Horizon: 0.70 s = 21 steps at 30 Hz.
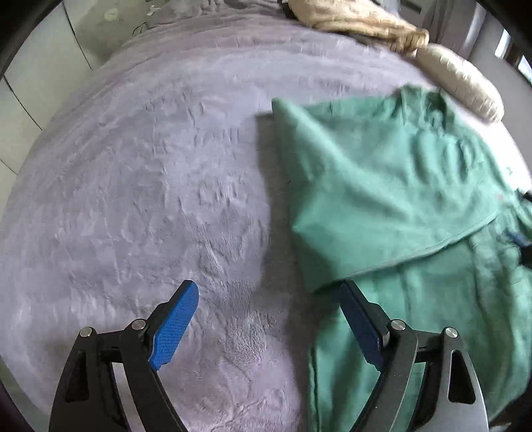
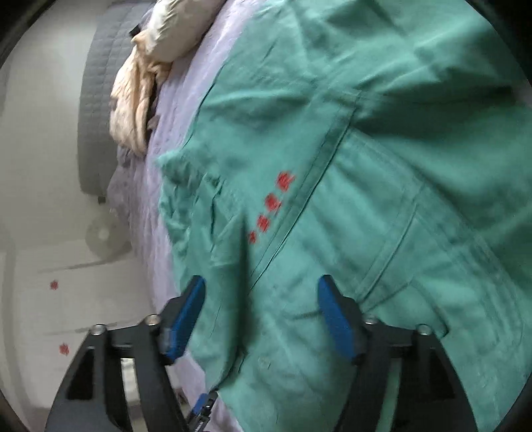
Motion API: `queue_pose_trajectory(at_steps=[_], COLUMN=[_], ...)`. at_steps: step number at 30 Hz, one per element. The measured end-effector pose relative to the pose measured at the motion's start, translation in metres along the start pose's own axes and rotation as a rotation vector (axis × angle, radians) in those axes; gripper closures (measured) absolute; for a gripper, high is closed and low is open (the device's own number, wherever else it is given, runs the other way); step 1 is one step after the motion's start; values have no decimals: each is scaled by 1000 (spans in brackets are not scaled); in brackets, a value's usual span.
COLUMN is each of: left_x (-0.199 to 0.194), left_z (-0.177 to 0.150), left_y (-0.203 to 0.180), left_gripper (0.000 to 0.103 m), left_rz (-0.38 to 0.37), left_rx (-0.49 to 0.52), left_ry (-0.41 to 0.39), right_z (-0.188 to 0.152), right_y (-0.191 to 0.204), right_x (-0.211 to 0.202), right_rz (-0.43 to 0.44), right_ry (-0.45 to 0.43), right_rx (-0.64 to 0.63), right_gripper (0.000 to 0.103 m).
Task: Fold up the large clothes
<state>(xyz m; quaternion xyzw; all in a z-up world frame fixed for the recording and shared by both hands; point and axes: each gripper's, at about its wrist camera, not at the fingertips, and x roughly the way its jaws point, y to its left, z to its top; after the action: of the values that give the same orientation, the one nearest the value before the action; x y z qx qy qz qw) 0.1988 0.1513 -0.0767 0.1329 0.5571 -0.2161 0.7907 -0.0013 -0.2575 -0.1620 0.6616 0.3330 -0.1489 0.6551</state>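
Overhead, left wrist view: the left gripper (image 1: 267, 292) points steeply down at the bed, its jaws spread wide with nothing between them. The left blue pad (image 1: 174, 327) hangs over bare lilac blanket (image 1: 133, 186); the right pad sits at the near edge of the green garment (image 1: 392, 186). The garment occupies the right half of the bed, partly folded: one layer is laid over another, its hemmed edge running diagonally from just above the right pad up toward the right rim of the view. A folded corner of it points up-left, casting a shadow on the blanket. Left of the garment the blanket is open, fluffy surface out to the bed's edge, where pale floor tiles (image 1: 30, 99) show. At the far edge lie a cream garment (image 1: 362, 23) and a pale pillow (image 1: 462, 79), both apart from the green cloth.

Right wrist view, blurred: the right gripper (image 2: 261, 289) is also parted, pads over the green garment, not pinching it; cloth lies below the gap. Red embroidered marks (image 2: 271, 206) sit beside a stitched seam ahead of the jaws. The garment's left edge runs close to the bed's side, leaving a narrow blanket strip, then floor. A grey quilted headboard (image 2: 96, 109) stands beyond.
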Motion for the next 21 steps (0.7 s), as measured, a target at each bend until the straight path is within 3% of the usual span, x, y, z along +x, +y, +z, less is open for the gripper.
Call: queue_pose_trajectory(at_steps=[3, 6, 12, 13, 14, 15, 16, 17, 19, 21], left_x=[8, 46, 119, 122, 121, 118, 114, 108, 97, 100], left_z=[36, 76, 124, 127, 129, 132, 139, 143, 153, 162], left_y=[15, 20, 4, 1, 0, -2, -1, 0, 0, -1], left_gripper=[15, 15, 16, 27, 47, 97, 99, 99, 99, 99], left_rz=[-68, -140, -144, -142, -158, -193, -233, -237, -234, -207], left_rx=[-83, -159, -190, -190, -185, -180, -197, -204, -172, -137], left_ry=[-6, 17, 118, 121, 107, 97, 102, 81, 27, 26], right_z=[-7, -8, -4, -3, -2, -1, 1, 1, 0, -1], right_y=[9, 16, 11, 12, 13, 15, 17, 20, 39, 56], right_x=[7, 19, 35, 37, 37, 38, 40, 39, 29, 19], right_rz=[27, -7, -39, -45, -57, -102, -120, -120, -110, -94], right_ry=[34, 38, 41, 40, 40, 39, 47, 55, 24, -16], right_rx=[-42, -79, -64, -64, -65, -81, -93, -110, -197, -281], right_gripper=[28, 28, 27, 27, 36, 65, 86, 91, 91, 91])
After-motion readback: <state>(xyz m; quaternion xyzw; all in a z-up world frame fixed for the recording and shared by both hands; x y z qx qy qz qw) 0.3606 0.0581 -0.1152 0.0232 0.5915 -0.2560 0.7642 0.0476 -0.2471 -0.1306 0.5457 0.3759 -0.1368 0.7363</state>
